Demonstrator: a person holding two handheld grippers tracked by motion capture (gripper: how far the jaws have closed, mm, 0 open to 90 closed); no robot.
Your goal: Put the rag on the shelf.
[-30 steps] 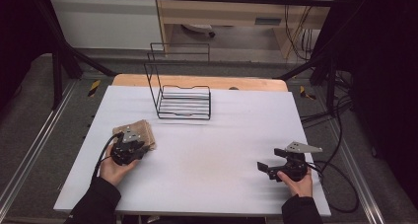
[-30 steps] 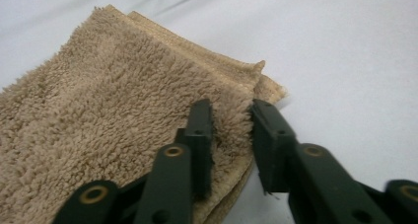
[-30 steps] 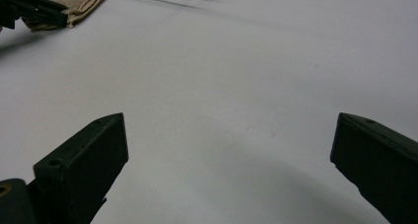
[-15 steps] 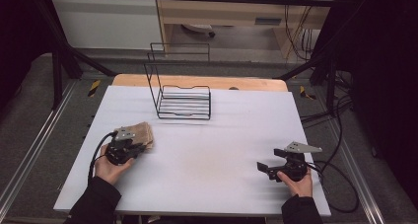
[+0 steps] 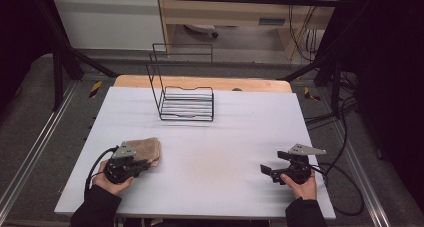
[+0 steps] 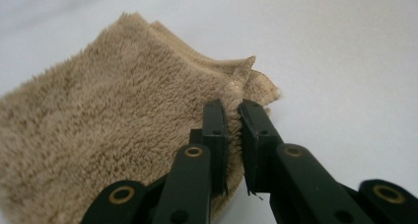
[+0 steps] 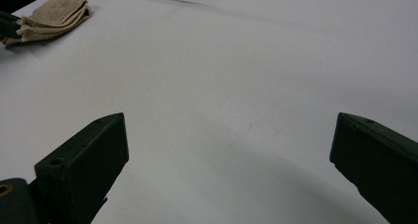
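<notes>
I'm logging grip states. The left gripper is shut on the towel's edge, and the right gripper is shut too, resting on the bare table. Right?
Not quite. The right gripper is open: the right gripper view shows its jaws spread wide over the table. The left gripper is indeed shut on the towel.

Black tools (image 5: 131,166), dark sleeves (image 5: 95,211)

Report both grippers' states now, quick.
Left gripper: shut on the corner edge of the tan towel.
Right gripper: open, jaws spread wide, holding nothing, above the white table.
</notes>
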